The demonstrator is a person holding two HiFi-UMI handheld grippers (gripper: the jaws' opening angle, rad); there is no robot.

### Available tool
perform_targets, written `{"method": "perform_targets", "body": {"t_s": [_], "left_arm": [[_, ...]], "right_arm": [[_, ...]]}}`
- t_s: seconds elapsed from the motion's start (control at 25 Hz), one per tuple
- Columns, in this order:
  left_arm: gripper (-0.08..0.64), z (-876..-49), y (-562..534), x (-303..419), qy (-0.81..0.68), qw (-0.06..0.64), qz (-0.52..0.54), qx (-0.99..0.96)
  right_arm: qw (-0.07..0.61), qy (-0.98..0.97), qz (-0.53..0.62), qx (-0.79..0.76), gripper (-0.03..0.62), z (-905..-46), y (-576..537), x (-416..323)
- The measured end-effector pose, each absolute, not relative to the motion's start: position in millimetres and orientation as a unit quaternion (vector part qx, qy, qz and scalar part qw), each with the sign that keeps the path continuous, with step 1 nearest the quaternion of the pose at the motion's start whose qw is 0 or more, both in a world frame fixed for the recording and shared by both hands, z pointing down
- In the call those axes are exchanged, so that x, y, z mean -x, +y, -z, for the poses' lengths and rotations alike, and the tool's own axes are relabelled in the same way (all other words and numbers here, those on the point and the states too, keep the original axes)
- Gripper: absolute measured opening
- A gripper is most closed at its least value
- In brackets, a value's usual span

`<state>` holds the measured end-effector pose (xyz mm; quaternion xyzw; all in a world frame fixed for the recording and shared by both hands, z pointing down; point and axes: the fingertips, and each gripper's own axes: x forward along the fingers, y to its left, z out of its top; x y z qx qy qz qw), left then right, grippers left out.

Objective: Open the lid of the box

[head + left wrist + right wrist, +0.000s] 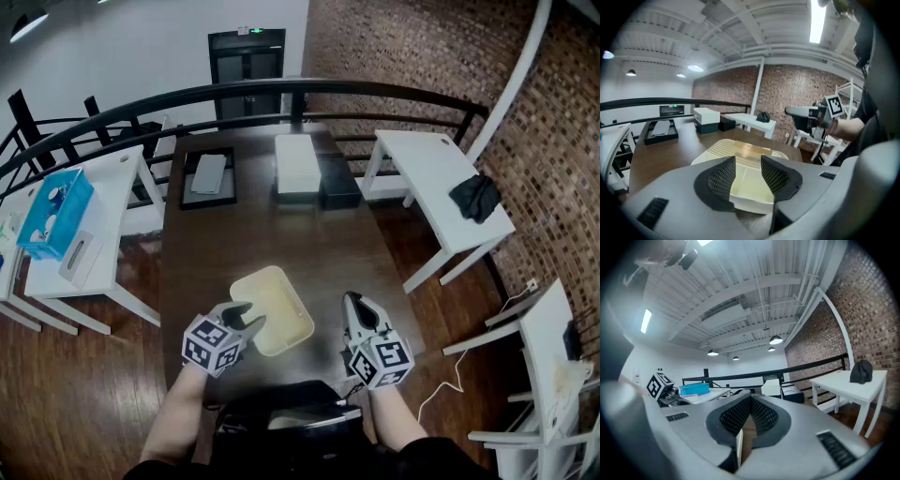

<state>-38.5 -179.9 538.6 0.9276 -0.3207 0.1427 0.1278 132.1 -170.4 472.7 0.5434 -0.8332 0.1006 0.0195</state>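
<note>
box (277,302) on table (234,239) | between left gripper (247,317) and right gripper (352,301)

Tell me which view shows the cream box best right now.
The head view: nearly the whole cream box shows from above on the dark table. The left gripper view shows only its near edge and ribbed top, between the open jaws of the left gripper. The right gripper view misses it.
</note>
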Motion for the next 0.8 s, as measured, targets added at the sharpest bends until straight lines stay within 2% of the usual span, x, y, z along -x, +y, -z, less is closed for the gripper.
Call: {"method": "perform_targets", "body": {"t_s": [0.16, 0.44, 0.64, 0.72, 0.8], "left_arm": [[0.164, -569.9, -176.3, 22.6, -0.284, 0.108, -0.238, -0.923], [0.159, -594.7, -176.5, 20.1, -0.260, 0.120, -0.289, -0.913], [0.043, -601.6, -185.2, 24.4, -0.271, 0.118, -0.312, -0.903], [0.040, -608.4, -184.7, 25.5, -0.262, 0.103, -0.341, -0.897], [0.035, -608.8, -184.0, 23.6, -0.250, 0.081, -0.372, -0.890]], "right_arm": [[0.034, -0.844, -0.103, -0.525, 0.003, -475.4, -171.6, -121.1], [0.091, -0.859, -0.128, -0.487, 0.003, -501.8, -178.1, -93.8], [0.157, -0.870, -0.126, -0.450, 0.005, -538.5, -176.1, -55.9], [0.180, -0.873, -0.129, -0.435, 0.074, -555.3, -174.1, -42.3], [0.199, -0.869, -0.130, -0.434, 0.075, -570.3, -174.3, -35.4]]}}
